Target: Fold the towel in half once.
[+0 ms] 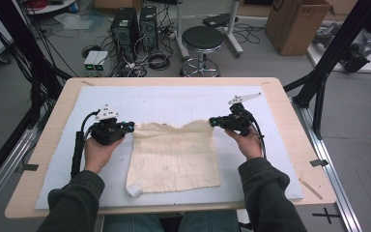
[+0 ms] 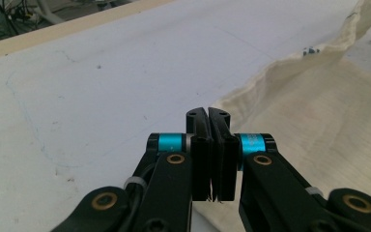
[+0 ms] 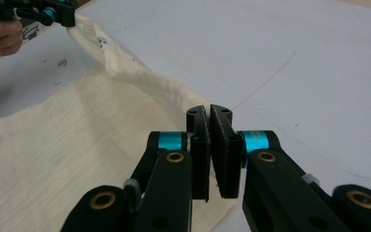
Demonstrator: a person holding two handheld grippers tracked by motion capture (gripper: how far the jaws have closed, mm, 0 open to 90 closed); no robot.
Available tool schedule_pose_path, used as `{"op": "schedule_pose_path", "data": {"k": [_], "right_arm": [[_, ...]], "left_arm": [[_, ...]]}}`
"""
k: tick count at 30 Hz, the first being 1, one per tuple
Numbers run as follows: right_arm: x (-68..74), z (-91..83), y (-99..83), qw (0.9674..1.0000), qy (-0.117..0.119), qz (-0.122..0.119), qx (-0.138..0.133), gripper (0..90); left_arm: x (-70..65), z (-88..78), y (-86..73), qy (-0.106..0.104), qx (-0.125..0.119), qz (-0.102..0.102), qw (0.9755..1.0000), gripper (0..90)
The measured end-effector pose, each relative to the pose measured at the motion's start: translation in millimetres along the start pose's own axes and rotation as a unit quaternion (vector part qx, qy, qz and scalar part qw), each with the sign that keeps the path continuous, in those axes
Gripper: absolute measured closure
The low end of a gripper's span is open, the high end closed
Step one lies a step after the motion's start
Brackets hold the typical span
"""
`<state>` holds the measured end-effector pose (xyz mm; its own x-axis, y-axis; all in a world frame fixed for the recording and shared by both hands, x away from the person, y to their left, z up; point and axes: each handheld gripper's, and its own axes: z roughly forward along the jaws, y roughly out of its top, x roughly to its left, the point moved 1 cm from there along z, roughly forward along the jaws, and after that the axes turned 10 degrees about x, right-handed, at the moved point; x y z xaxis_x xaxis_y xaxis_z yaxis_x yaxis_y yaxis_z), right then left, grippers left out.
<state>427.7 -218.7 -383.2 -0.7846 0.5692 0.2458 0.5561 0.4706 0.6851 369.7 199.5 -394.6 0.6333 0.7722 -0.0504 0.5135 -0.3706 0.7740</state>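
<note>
A cream cloth [image 1: 174, 157] lies on the white mat [image 1: 174, 99], its near part flat. Its far edge is raised at both corners and sags in the middle. My left gripper [image 1: 130, 126] is shut on the far left corner, my right gripper [image 1: 212, 121] on the far right corner. In the left gripper view the jaws [image 2: 207, 113] press together at the edge of the cloth [image 2: 319, 116]. The right gripper view has the jaws [image 3: 208, 111] closed on the cloth [image 3: 67, 130], whose edge rises to the left gripper [image 3: 60, 12] at the top left.
A small white tag [image 1: 134, 190] sticks out at the cloth's near left corner. The mat covers most of the wooden table [image 1: 43, 159]. Beyond the table stand a black stool [image 1: 202, 41], computer towers [image 1: 125, 26] and a cardboard box [image 1: 297, 21]. Black frame posts [image 1: 338, 43] flank the table.
</note>
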Motion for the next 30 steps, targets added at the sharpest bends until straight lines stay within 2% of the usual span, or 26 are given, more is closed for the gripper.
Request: {"op": "schedule_pose_path", "data": {"k": [4,7,12,17,23,28,30], "right_arm": [[6.7,-3.5,-5.3,1.0,0.003,-0.009,0.003,86.5],[8.1,-3.0,-15.0,0.9998,0.006,-0.007,0.018,86.5],[11.9,-6.0,-30.9,0.9998,0.009,-0.008,0.016,86.5],[18.7,-7.5,-41.1,0.9996,0.015,-0.015,0.02,86.5],[27.8,-9.3,-49.2,0.9993,0.021,-0.022,0.02,86.5],[36.2,-11.8,-60.2,0.999,0.032,-0.027,0.014,86.5],[39.7,-11.6,-64.6,0.9988,0.033,-0.029,0.02,86.5]], "left_arm": [[-7.4,-5.3,-9.1,-0.005,0.007,0.013,0.9999,87.6],[-12.2,-9.3,-14.4,-0.011,0.003,0.017,0.9998,87.6],[-20.6,-14.8,-24.6,-0.016,0.01,0.034,0.9992,87.6],[-28.4,-19.5,-36.8,-0.025,0.009,0.034,0.999,87.6],[-37.1,-29.3,-44.2,-0.033,0.003,0.043,0.9985,87.6],[-43.2,-34.4,-54.3,-0.039,0.007,0.051,0.9979,87.5],[-45.4,-34.9,-60.0,-0.043,0.011,0.053,0.9976,87.6]]}}
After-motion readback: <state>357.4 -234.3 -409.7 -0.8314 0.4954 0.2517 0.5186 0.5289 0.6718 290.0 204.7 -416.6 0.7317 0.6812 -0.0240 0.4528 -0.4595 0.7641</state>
